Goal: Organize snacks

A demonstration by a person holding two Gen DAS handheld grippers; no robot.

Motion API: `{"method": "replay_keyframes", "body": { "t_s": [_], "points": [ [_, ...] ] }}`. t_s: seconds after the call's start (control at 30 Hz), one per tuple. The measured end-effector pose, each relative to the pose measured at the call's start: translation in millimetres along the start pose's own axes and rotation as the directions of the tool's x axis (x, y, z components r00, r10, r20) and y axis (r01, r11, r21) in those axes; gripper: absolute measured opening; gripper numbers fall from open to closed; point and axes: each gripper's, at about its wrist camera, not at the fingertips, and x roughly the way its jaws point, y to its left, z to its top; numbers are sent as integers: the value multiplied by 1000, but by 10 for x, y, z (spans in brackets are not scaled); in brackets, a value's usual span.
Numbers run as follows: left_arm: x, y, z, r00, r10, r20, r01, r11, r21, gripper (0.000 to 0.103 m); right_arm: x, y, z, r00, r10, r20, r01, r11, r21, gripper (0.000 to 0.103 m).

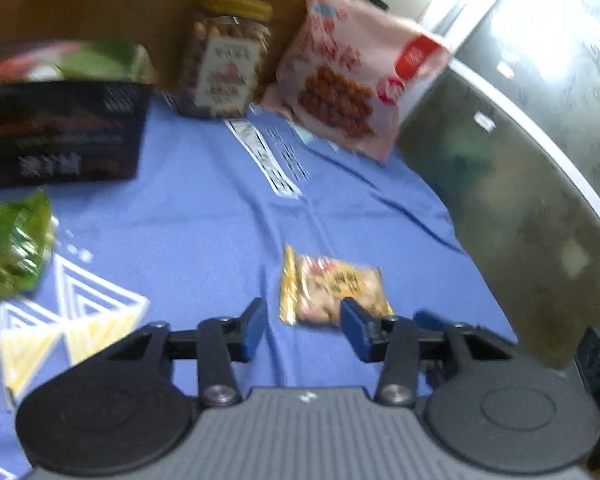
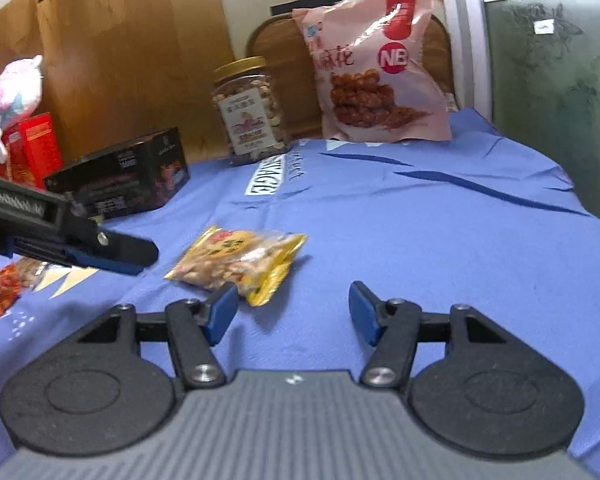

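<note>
- Left wrist view: the left tongs (image 1: 304, 326) stand spread and empty; the small snack packet (image 1: 332, 294) lies on the blue cloth (image 1: 204, 220) just beyond, touching the right finger, long axis left-to-right.
- Right wrist view: the right tongs (image 2: 292, 310) are spread and empty; the packet (image 2: 240, 262) lies far-left of centre by the left finger, with the left tongs (image 2: 132, 258) near.

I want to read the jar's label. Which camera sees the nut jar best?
The right wrist view: the nut jar is sharp there, gold lid and label clear. In the left wrist view the jar is blurred, its label unreadable.

blue cloth (image 2: 420, 232), pink bag (image 2: 376, 64), yellow packet (image 2: 236, 260)
</note>
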Motion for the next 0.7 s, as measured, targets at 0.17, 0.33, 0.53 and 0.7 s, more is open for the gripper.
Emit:
{"method": "replay_keyframes", "body": {
  "t_s": [0.17, 0.33, 0.53, 0.7],
  "points": [
    [240, 1, 188, 1000, -2, 0, 2, 1000, -25, 62, 86, 187, 58, 1000, 8, -5, -8, 998, -59, 64],
    [546, -86, 118, 999, 0, -42, 1, 1000, 22, 38, 327, 227, 70, 999, -18, -50, 13, 996, -86, 50],
    [127, 127, -59, 999, -32, -14, 31, 997, -64, 24, 215, 272, 46, 999, 45, -31, -46, 998, -38, 37],
    [-317, 450, -162, 998, 1, 63, 8, 990, -141, 24, 249, 504, 117, 985, 172, -23, -172, 985, -11, 34]
  ]
}}
